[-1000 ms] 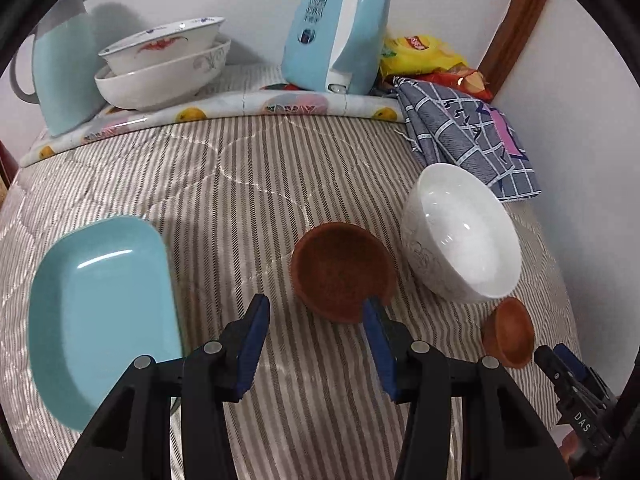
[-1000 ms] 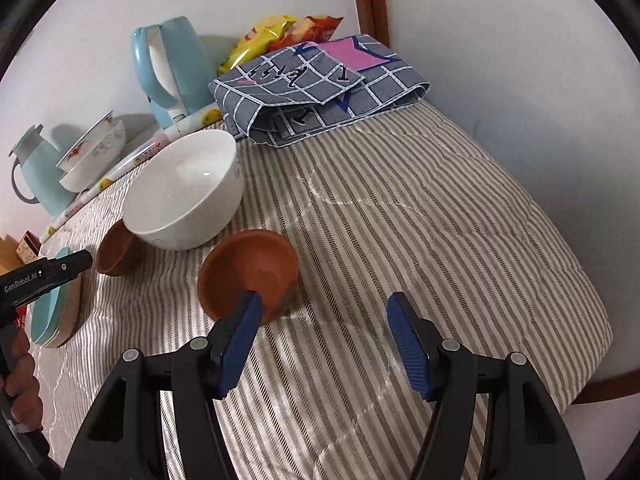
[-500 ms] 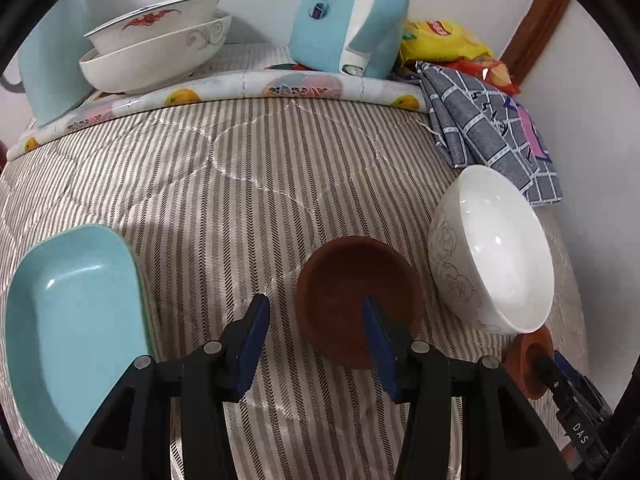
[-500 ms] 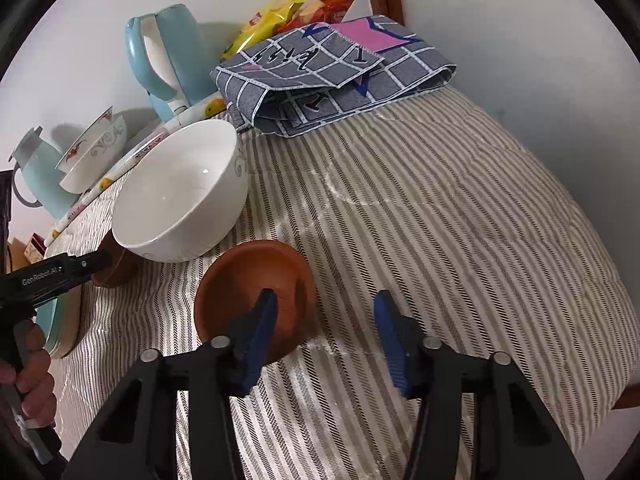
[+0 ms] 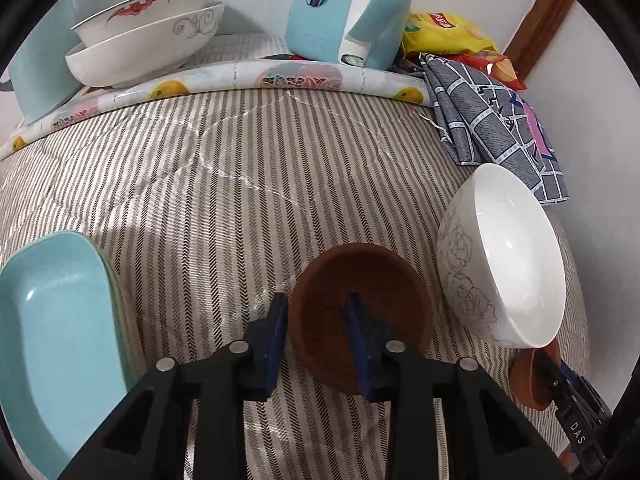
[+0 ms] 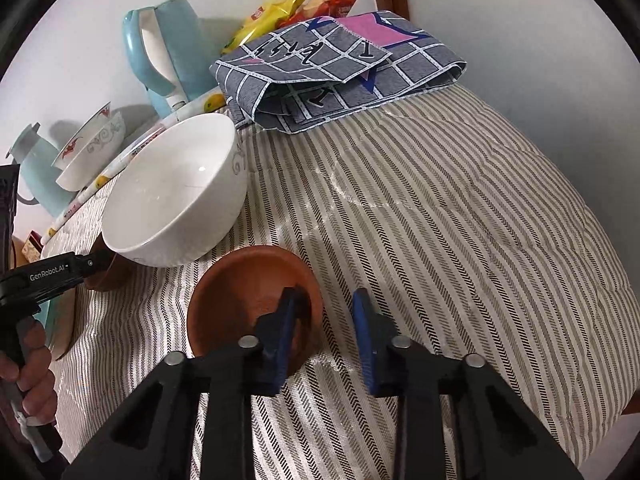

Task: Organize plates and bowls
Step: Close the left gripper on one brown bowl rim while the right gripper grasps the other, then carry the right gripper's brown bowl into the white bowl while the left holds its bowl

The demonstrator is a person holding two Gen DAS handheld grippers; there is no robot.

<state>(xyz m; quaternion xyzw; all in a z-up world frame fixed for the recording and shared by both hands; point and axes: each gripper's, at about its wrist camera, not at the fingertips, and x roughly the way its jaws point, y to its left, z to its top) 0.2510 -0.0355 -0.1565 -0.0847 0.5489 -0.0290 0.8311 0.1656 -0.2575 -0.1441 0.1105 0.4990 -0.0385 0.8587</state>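
Two small brown bowls flank a large white bowl (image 5: 508, 256) on the striped quilt. My left gripper (image 5: 316, 320) straddles the near rim of one brown bowl (image 5: 384, 292), right finger inside, left finger outside, jaws narrowed but with a gap. My right gripper (image 6: 326, 320) straddles the right rim of the other brown bowl (image 6: 240, 296), left finger inside, right finger outside, also partly closed. That bowl also shows in the left wrist view (image 5: 528, 380). A light blue rectangular plate (image 5: 52, 332) lies at left. Two stacked white patterned bowls (image 5: 148, 36) sit at the back.
A blue kettle (image 5: 348, 8) and a blue jug (image 6: 36, 172) stand at the back by the wall, behind a fruit-print roll (image 5: 240, 80). A folded grey checked cloth (image 6: 340, 68) and snack bags (image 5: 444, 32) lie at back right. The quilt's edge drops off at right.
Both grippers moved forward over the brown bowls' rims and their jaws narrowed. The left now straddles the middle brown bowl's rim, the right the other's.
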